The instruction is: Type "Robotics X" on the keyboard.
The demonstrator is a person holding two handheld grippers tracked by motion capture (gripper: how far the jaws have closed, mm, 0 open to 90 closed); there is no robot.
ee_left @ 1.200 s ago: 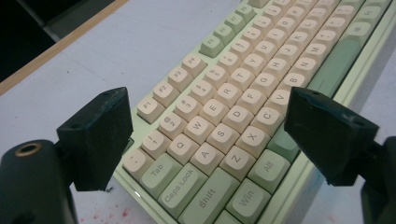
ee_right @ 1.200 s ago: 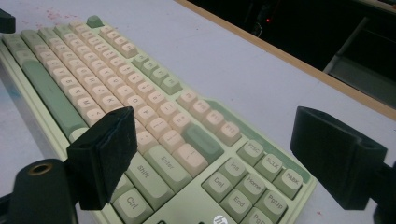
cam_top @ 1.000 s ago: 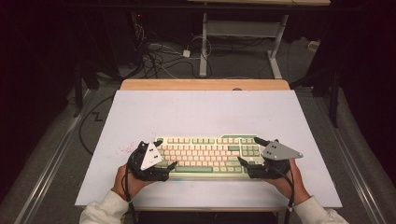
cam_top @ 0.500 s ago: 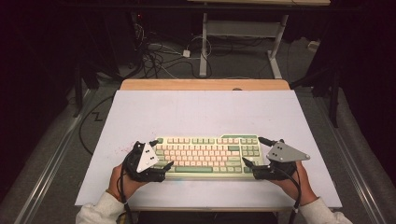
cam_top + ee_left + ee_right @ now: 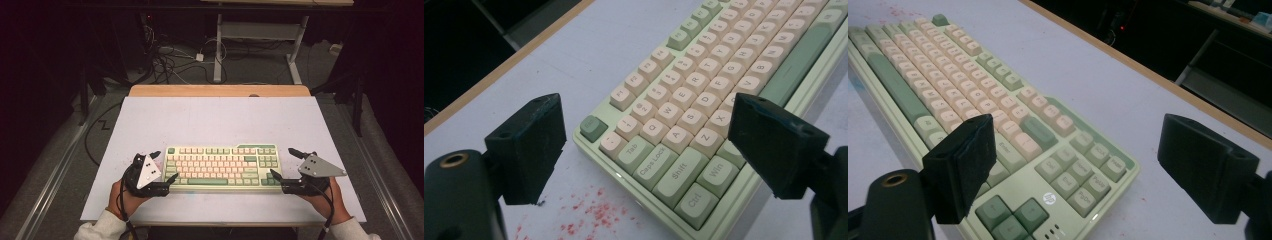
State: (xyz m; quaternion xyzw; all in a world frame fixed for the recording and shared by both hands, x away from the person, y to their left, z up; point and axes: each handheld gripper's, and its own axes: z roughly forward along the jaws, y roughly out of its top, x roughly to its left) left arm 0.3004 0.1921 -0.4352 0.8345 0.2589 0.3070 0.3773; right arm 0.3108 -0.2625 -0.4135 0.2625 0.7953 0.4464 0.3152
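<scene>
A cream and sage-green mechanical keyboard (image 5: 222,167) lies flat on the white table top (image 5: 215,120), near the front edge and roughly centred, its long side parallel to that edge. The left gripper (image 5: 163,168) is placed at the keyboard's left end and the right gripper (image 5: 286,164) at its right end, each with its jaws spread wide and nothing held between them. In the left gripper view the jaws are seen straddling the corner by the Ctrl key (image 5: 694,201), with faint red specks (image 5: 589,215) on the table just beside the case. In the right gripper view the jaws frame the corner with the arrow keys (image 5: 1008,212) and the small round logo (image 5: 1049,198).

The keyboard is judged to be a rigid, moderately heavy slab that will not flex when lifted from both ends. The case looks smooth and probably somewhat slippery, so a firm, level pinch is called for. The keycaps are best left alone: they are sprung, can be pulled off, and give no steady purchase. Hold is better taken on the short end walls of the case, one jaw over the top rim and one beneath the underside, at matching points on both ends so that the board stays level. Whether the underside has feet that lift it off the table cannot be told from these views; if it sits flush, a slight tilt may be needed first.
</scene>
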